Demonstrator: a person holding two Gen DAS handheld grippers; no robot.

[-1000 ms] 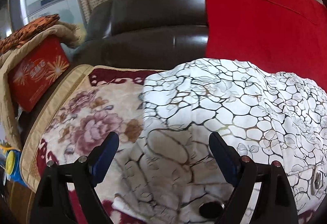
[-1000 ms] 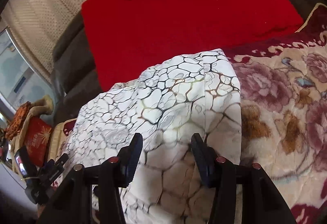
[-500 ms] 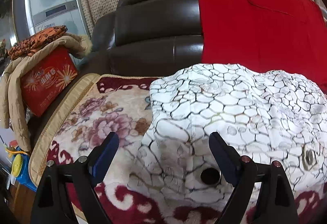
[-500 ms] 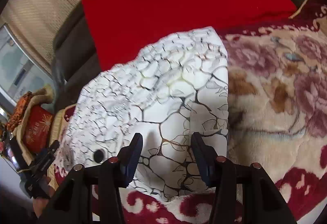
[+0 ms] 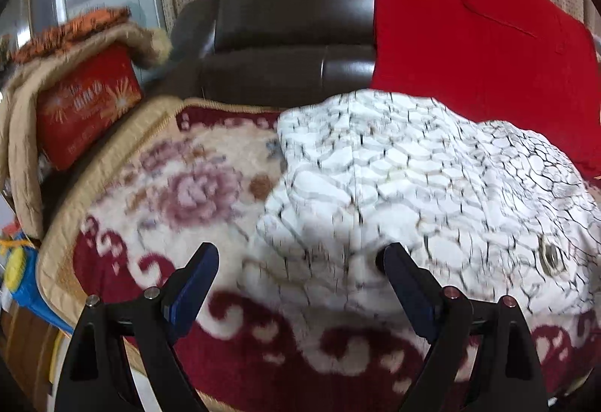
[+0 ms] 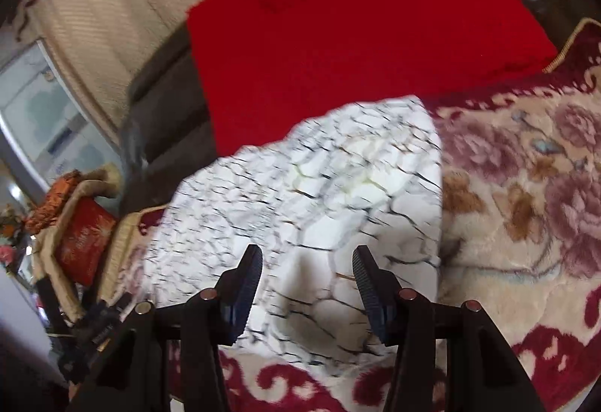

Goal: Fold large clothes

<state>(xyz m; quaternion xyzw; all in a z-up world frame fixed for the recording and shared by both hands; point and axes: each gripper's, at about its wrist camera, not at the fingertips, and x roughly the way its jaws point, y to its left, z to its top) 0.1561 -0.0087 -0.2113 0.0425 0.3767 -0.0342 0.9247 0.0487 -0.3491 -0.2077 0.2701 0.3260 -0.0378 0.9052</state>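
The white crackle-print garment (image 5: 413,186) lies bunched at frame centre on the floral blanket (image 5: 180,194). Left claw (image 5: 300,273) gapes wide, empty; right claw (image 6: 307,273) hovers half-spread above the cloth, gripping nothing.

A folded white crackle-patterned garment (image 5: 413,194) lies on a floral plush blanket (image 5: 180,186) near its front edge; the left gripper (image 5: 300,269) hovers open-jawed above it.

White crackle-print garment (image 5: 413,179) motion-blurred in both views; right part cut by left-wrist frame edge. Red box (image 5: 88,107) lettering unreadable. Floral blanket (image 6: 526,194) cropped at right edge.
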